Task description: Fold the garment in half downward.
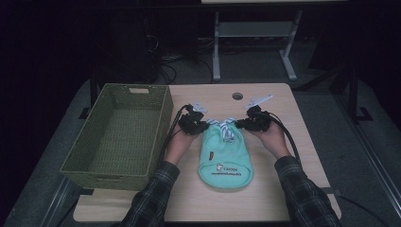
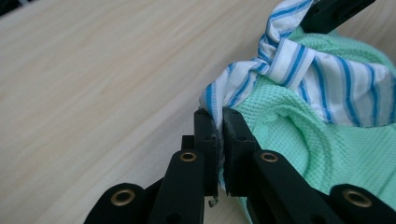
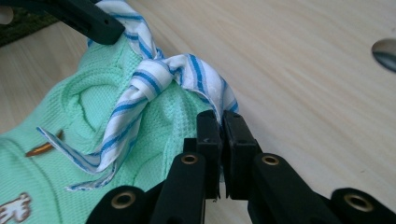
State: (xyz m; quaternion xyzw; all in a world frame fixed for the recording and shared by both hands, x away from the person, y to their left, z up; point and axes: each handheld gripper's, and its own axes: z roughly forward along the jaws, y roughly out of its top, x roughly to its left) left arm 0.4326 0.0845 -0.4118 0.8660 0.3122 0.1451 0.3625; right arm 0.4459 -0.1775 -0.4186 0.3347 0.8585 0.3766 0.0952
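High view shows the left gripper [image 1: 206,124] and right gripper [image 1: 239,124], 2 in all, each clamped on the green garment's [image 1: 225,161] striped collar [image 1: 226,127].

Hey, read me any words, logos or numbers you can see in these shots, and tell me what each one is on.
Nothing can be quoted with confidence.
Mint green garment: a small picture logo with one larger word and a line of small dark print beneath it, near the hem in the high view; too small and blurred to read.
Same garment, right gripper view: part of a white and brown embroidered figure, no letters.
Striped collar: stripes, no text.
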